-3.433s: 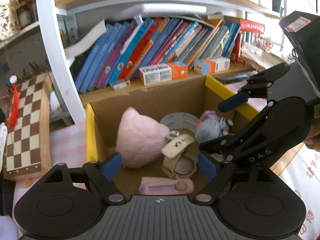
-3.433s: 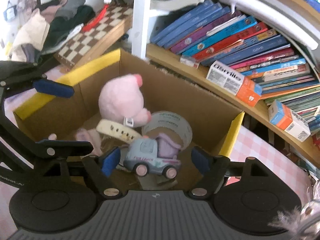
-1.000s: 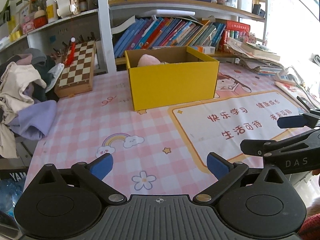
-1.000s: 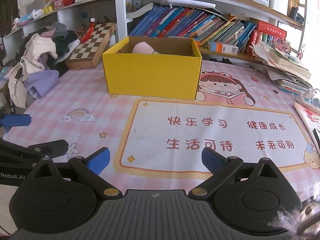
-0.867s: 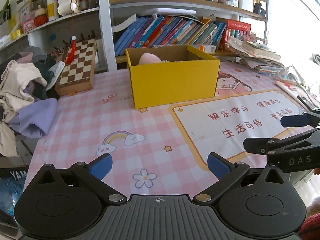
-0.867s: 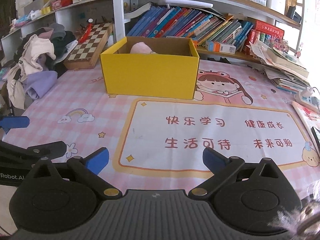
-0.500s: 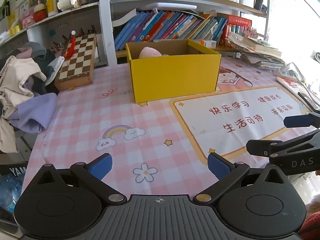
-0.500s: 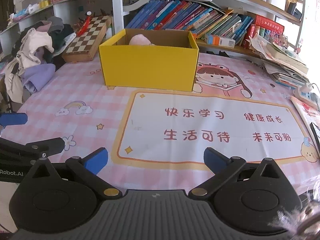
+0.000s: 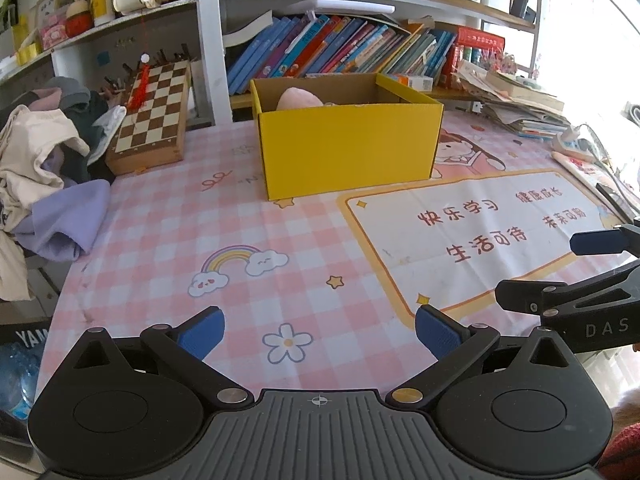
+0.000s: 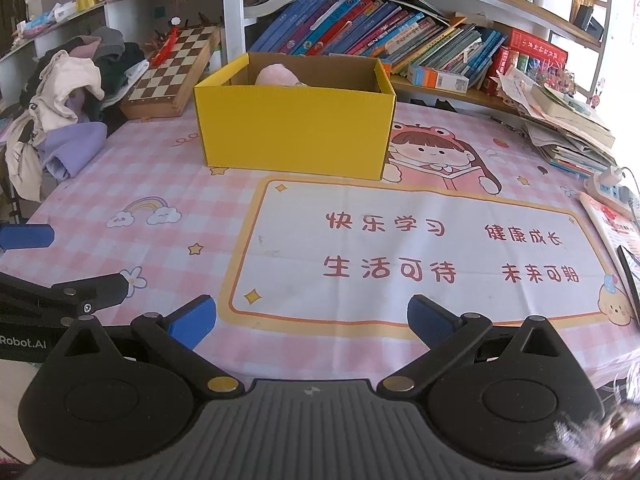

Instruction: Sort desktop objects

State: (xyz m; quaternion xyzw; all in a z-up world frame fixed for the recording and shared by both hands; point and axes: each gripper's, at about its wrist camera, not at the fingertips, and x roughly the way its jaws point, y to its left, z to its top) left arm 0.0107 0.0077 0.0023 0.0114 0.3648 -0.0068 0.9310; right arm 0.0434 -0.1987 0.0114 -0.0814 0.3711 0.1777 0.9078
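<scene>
Both grippers hang low over the near edge of our pink checked tablecloth (image 9: 160, 248). Our left gripper (image 9: 318, 330) has its blue pads spread wide with nothing between them, and our right gripper (image 10: 312, 320) is spread the same way, also empty. Well ahead of us the yellow box (image 10: 294, 134) stands upright on the cloth, its top open, with a pink plush toy (image 10: 277, 75) showing just above the rim inside. Beyond it we see the bookshelf (image 10: 384, 40), a chessboard (image 9: 154, 112) leaning to the left, and a heap of clothes (image 9: 44, 172) at the table's left edge.
</scene>
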